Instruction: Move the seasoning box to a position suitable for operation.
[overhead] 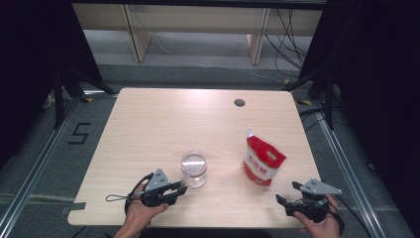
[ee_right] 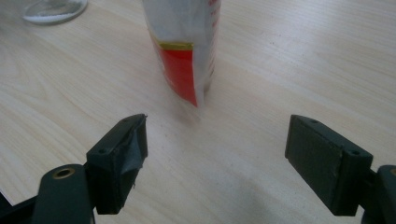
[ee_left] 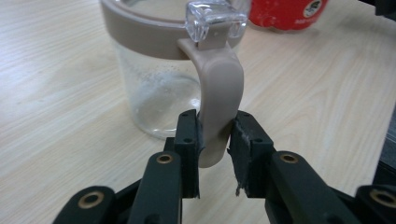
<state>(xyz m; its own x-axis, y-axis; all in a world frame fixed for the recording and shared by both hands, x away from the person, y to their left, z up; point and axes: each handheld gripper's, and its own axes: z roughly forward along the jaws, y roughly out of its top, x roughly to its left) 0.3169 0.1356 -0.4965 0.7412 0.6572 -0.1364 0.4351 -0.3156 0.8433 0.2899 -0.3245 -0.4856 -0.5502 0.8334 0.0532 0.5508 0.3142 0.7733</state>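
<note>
A clear glass jar (overhead: 193,168) with a beige rim and beige handle (ee_left: 219,93) stands near the table's front, left of centre. My left gripper (overhead: 181,189) reaches it from the left, and its two pads (ee_left: 189,140) sit against both sides of the handle's lower end. A red and white bag (overhead: 263,161) stands upright to the jar's right. My right gripper (overhead: 287,192) rests near the front right corner, open wide, with the bag (ee_right: 184,56) standing ahead of its jaws and apart from them.
The light wooden table (overhead: 163,119) has a round cable hole (overhead: 239,102) near its far edge. Dark curtains hang on both sides, and metal rails run along the floor beside the table.
</note>
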